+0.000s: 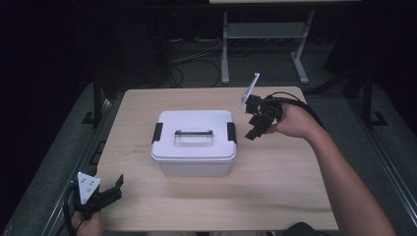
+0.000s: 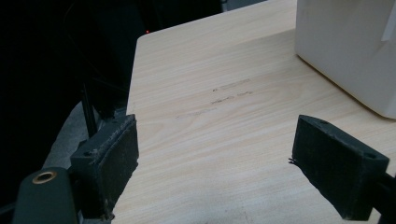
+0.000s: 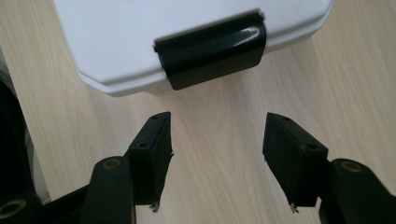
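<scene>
High view: white lidded box (image 1: 193,142) closed, both black latches (image 1: 231,132) down.

Looks like a lab I'm running: dark room, cables (image 1: 196,61) on the floor at 12 o'clock, metal-legged bench (image 1: 265,34) behind my tabletop (image 1: 275,182).

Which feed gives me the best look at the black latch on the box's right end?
The right gripper view: the right latch sits close, just ahead of the open right claw, clipped over the lid's edge. The high view shows it small at the white box's right end. The left gripper view catches a plain box wall.
</scene>
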